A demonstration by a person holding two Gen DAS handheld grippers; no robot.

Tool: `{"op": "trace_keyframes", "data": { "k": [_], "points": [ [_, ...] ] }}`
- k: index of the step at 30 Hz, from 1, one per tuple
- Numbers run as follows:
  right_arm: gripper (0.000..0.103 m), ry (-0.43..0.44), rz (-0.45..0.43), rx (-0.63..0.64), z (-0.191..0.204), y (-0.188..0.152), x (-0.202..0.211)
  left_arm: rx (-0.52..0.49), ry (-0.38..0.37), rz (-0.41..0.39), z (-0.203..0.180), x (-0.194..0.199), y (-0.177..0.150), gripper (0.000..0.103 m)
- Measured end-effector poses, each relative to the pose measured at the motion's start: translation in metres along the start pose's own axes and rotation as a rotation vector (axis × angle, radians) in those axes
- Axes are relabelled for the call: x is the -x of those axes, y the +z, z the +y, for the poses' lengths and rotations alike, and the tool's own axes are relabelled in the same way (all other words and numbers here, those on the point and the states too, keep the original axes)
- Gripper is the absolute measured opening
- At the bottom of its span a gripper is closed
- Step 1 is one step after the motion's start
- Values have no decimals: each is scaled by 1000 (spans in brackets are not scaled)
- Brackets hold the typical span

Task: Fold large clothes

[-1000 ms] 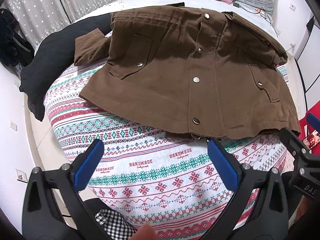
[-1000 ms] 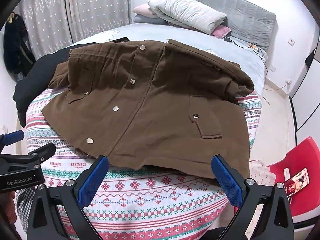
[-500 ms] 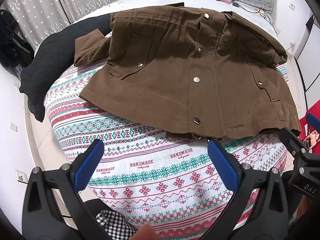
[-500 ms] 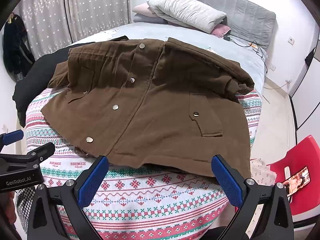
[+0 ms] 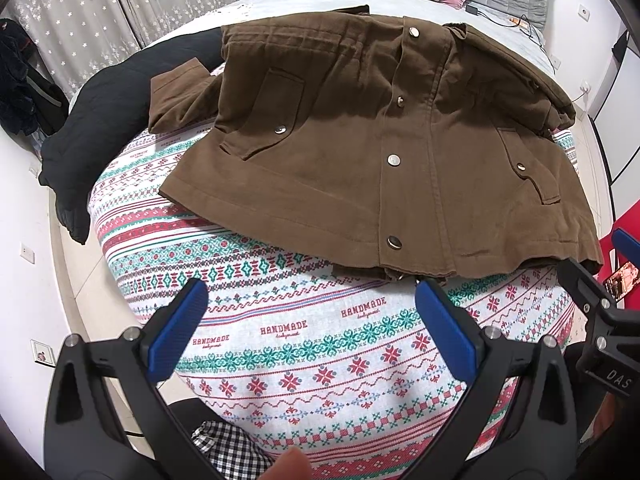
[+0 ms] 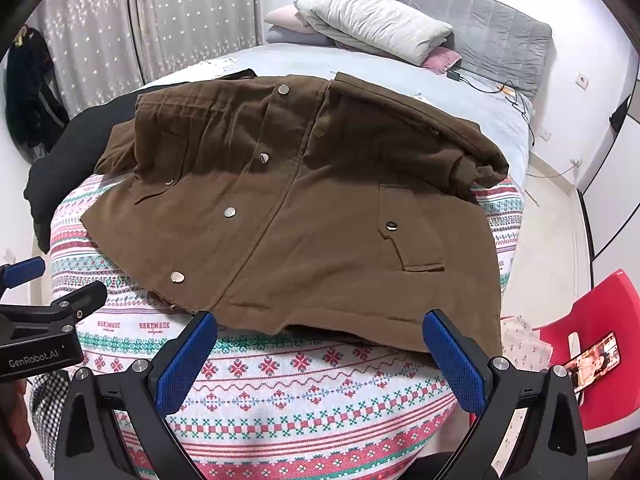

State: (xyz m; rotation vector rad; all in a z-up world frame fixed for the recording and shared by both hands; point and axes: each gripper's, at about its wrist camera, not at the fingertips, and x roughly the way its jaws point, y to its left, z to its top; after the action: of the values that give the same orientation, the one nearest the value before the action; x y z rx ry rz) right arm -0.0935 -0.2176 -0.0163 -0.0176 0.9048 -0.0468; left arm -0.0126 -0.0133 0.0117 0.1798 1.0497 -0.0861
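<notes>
A brown snap-button jacket point(image 5: 380, 132) lies flat on a patterned sheet point(image 5: 304, 344), front up, hem toward me. Its left sleeve is folded in at the left edge; the right sleeve lies across its upper right. It also shows in the right wrist view point(image 6: 304, 216). My left gripper point(image 5: 308, 316) is open and empty, hovering just short of the hem near the bottom snap. My right gripper point(image 6: 320, 344) is open and empty, just short of the hem's right half. Each gripper shows at the edge of the other's view.
A black garment point(image 5: 108, 120) lies on the bed left of the jacket. Pillows point(image 6: 372, 20) and a grey headboard point(image 6: 500, 36) are at the far end, with a charging cable point(image 6: 516, 100). A red chair point(image 6: 592, 344) holding a phone stands at the right. Curtains hang at the far left.
Both views have shifted very slightly, with the jacket a touch closer in the right wrist view. The jacket has not moved and both grippers stay open.
</notes>
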Motion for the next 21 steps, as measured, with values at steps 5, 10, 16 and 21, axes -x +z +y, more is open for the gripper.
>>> {"op": "trace_keyframes", "data": {
  "k": [5, 10, 16, 21],
  "points": [
    [103, -2, -1, 1, 0, 0, 0, 2, -2, -5, 1, -1, 1, 103],
    [103, -5, -3, -6, -3, -2, -1, 11, 0, -10, 2, -2, 1, 103],
    [103, -8, 4, -1, -2, -2, -3, 15, -1, -10, 3, -4, 1, 103],
    [103, -18, 0, 17, -2, -1, -6, -1, 9, -118, 4, -1, 3, 103]
  ]
}}
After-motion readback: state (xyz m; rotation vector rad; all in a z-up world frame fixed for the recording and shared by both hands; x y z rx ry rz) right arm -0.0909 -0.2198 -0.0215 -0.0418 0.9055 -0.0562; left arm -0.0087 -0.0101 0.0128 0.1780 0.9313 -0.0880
